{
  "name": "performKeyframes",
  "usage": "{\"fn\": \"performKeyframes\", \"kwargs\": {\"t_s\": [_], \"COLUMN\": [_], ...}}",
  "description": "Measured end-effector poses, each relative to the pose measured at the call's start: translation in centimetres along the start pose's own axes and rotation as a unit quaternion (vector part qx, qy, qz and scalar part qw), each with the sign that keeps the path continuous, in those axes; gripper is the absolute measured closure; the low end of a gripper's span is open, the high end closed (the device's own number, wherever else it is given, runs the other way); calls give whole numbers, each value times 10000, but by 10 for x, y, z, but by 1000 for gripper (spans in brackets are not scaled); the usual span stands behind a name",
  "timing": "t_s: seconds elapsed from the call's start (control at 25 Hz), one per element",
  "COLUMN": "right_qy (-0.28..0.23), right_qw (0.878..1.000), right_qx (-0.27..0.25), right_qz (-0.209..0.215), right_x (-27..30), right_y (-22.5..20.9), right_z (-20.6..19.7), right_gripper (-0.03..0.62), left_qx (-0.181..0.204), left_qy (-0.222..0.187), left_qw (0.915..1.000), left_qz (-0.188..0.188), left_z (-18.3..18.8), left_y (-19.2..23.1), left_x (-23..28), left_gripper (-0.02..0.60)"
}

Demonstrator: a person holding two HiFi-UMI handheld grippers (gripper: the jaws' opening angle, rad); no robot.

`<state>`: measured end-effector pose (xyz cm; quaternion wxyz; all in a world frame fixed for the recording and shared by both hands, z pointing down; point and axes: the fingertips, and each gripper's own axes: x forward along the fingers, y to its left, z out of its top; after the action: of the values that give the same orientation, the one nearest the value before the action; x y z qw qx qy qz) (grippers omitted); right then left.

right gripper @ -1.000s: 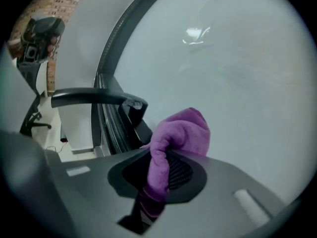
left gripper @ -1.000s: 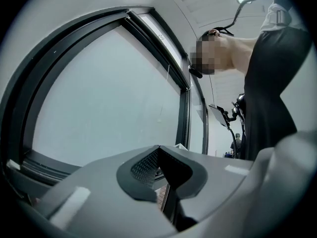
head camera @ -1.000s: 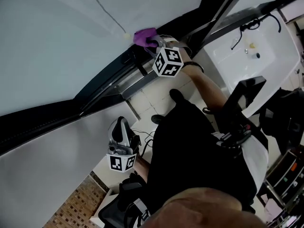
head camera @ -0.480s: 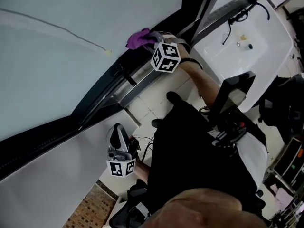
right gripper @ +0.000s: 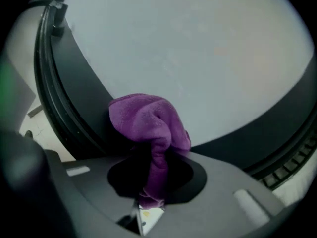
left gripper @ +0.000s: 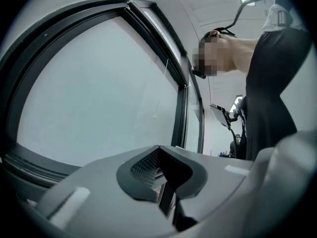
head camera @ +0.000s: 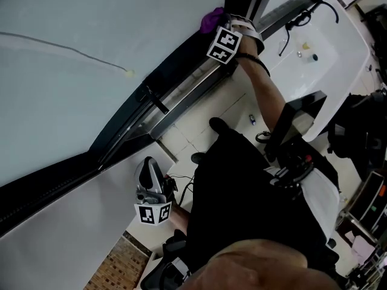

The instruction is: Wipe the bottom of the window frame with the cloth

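Item 1. Left gripper: held low beside the person's dark garment, well apart from the window frame and on its room side. In the left gripper view, the left gripper is seen with its jaws brought together; nothing is carried between them.

Item 2. Forearm: stretched out from the garment towards the window frame, over the pale tiled surface just below the frame.

Item 3. Right gripper: raised to the window frame, its marker cube turned to the head view. In the right gripper view, the right gripper is shown clamped on the cloth.

Item 4. Cloth: purple, bunched. One end is pinched in the right jaws; the loose bulk is set against the dark bottom rail of the window frame, at the edge of the glass.

Item 5. Glass pane: pale, enclosed by the window frame. A thin cord is seen across it.
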<state>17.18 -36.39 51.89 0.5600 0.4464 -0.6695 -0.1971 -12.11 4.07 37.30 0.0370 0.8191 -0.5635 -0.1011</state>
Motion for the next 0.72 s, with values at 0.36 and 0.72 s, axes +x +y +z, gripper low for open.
{"fn": "performKeyframes", "kwargs": {"t_s": [0.36,0.72], "right_qy": [294,-458], "right_qw": [9989,9852], "right_qx": [254,1607], "right_qz": [-270,-388], "right_x": [18,-80], "right_y": [-18,-38], "right_z": [-26,-47], "right_gripper": [534,531], "left_qx": [13,17], "left_qy": [-27,-112], "left_qw": [10000,9992], "left_qz": [22,389], "left_z": [4,15], "left_y": [-3,8], "left_x": [2,-25], "left_gripper": [578,578]}}
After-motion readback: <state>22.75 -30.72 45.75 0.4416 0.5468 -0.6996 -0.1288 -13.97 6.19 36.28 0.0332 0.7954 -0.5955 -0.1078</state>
